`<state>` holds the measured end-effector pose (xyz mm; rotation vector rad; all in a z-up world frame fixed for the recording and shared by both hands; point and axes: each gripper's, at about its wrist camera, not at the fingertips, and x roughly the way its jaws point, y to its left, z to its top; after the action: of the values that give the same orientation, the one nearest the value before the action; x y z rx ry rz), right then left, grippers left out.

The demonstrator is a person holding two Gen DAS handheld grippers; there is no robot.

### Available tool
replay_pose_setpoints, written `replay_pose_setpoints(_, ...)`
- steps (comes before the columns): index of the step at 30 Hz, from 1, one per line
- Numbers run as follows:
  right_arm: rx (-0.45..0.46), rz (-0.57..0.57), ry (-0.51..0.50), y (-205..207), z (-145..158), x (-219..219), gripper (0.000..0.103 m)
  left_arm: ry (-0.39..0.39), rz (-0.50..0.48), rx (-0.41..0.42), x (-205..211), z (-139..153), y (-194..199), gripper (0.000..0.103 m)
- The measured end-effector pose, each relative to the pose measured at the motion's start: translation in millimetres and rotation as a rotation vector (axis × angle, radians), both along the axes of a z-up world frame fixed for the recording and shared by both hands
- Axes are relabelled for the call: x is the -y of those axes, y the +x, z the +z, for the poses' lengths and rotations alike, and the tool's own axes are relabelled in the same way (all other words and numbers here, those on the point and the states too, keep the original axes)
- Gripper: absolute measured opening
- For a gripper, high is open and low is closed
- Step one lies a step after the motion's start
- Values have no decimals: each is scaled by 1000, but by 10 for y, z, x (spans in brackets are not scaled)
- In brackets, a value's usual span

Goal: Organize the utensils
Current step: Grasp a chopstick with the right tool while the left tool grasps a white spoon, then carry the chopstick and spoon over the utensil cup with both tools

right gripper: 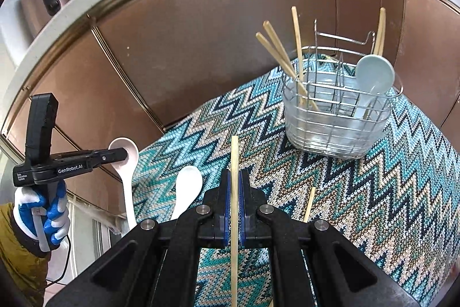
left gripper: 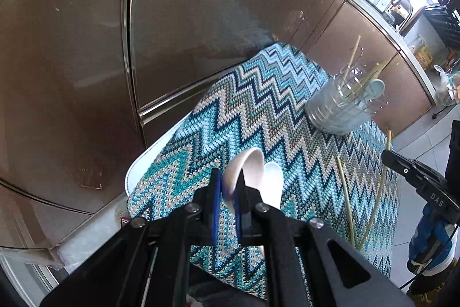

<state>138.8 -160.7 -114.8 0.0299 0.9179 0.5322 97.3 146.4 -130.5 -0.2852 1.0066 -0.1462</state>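
Both hands tilt downward over the zigzag cloth (right gripper: pixel 359 206); left gripper (left gripper: pixel 228 189) clamps a pink spoon (left gripper: pixel 250 166), right gripper (right gripper: pixel 235 186) pinches a chopstick (right gripper: pixel 234 160)

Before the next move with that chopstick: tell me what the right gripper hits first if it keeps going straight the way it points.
Probably the zigzag cloth. The right gripper, shut on a chopstick, aims down at bare cloth. The wire basket sits right of that line, the white spoon left. Depth is uncertain.

Black tongs (right gripper: pixel 235 186), blue pads (right gripper: pixel 227 206), silver screws; white-and-blue glove (right gripper: pixel 43 217); mustard sleeve (right gripper: pixel 20 258); "GenRobot.AI" marking.
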Motion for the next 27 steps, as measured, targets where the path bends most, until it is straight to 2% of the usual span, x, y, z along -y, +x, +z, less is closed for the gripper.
replay_pose_setpoints(12,101,-13,54,-201,285,119,5,-5,0,112,90,450,-113,7)
replay_pose_setpoints(27,217,-42,125,-273,693,381,5,-53,-68,221,514,981,-29,7)
